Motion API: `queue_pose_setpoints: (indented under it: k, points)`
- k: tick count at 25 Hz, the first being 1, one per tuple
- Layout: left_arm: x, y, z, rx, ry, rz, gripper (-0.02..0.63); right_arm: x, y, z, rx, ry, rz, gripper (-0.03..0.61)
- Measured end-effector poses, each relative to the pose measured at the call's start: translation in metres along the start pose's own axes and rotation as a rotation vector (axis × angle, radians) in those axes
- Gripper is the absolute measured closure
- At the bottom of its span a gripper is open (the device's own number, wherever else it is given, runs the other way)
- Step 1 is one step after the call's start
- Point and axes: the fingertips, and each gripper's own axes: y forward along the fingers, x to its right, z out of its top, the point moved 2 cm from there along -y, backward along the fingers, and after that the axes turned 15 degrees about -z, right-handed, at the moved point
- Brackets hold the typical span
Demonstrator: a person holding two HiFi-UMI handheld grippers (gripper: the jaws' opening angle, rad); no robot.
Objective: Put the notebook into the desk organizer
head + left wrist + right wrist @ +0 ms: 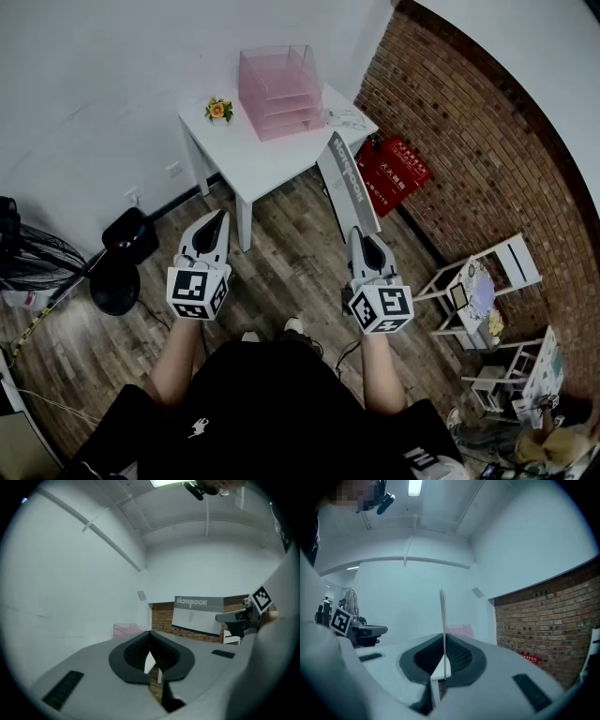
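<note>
The notebook (pixel 345 183) is off the tabletop (pixel 253 155). It is carried in the air by the right gripper (pixel 361 239), out over the wooden floor, and its far end is seen against the tabletop's near corner. The pink desk organizer (pixel 277 89) stands at the back of that tabletop, well apart from it.

In the right gripper view the 2 fingers (pixel 461 656) are pressed together on the notebook (pixel 442 620). It rises edge-on from between them as 1 thin pale line. The grip is at its near short end, so nearly the whole length juts past the fingers.

It looks thin and light, with a smooth grey cover that is probably a little slick. It seems stiff enough to stand out straight, but held by 1 end it is likely to wag or sag. A hold close to the spine and a slow, level carry would suit it. The free end should lead into a tier of the organizer.

The left gripper (pixel 216 223) is beside it at the same height, with nothing in it. Its fingers (pixel 133 651) appear to meet at the tips, though a pale sliver shows lower down. In the left gripper view the notebook (pixel 197 616) shows broadside, off to the right.
</note>
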Motion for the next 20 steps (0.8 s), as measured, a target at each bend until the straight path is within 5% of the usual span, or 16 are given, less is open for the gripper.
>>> queue_pose_setpoints:
  k: [12,20]
  points:
    - [-0.007,0.007,-0.012,-0.022,-0.020,0.021,0.609,-0.002,0.013,-0.006,-0.005,-0.013,0.035,0.568]
    - [-0.009,0.024,-0.011,-0.032,-0.018,0.007,0.609,0.003,0.044,0.005,0.013,0.066,0.061,0.568]
